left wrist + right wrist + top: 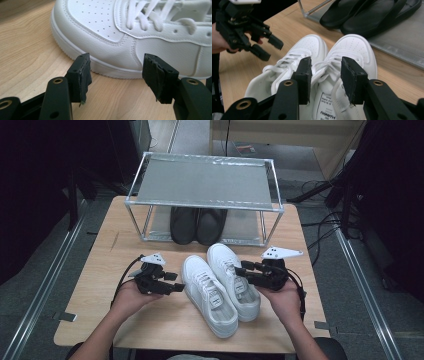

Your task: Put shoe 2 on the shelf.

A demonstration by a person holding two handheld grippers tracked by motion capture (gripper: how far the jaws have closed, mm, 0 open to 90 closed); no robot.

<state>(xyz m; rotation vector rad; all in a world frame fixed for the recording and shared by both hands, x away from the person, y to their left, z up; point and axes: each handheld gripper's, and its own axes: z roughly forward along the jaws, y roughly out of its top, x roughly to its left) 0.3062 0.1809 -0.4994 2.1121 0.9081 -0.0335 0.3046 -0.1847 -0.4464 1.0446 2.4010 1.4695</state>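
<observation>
Two white lace-up sneakers lie side by side in the middle of the table, toes toward the rack: the left sneaker (pixel 207 292) (pixel 112 32) (pixel 284 67) and the right sneaker (pixel 234 280) (pixel 355 47). My left gripper (pixel 175 283) (pixel 116 72) (pixel 270 47) is open, its jaws apart just short of the left sneaker's side, with nothing between them. My right gripper (pixel 239 270) (pixel 325 72) hovers open over the right sneaker's laces, and its pads press on nothing.
A metal-framed rack (pixel 205 182) stands at the table's far edge. A pair of black shoes (pixel 197 225) (pixel 367 15) rests on its lower shelf. Bare wooden tabletop (pixel 100 285) lies to the left of the sneakers.
</observation>
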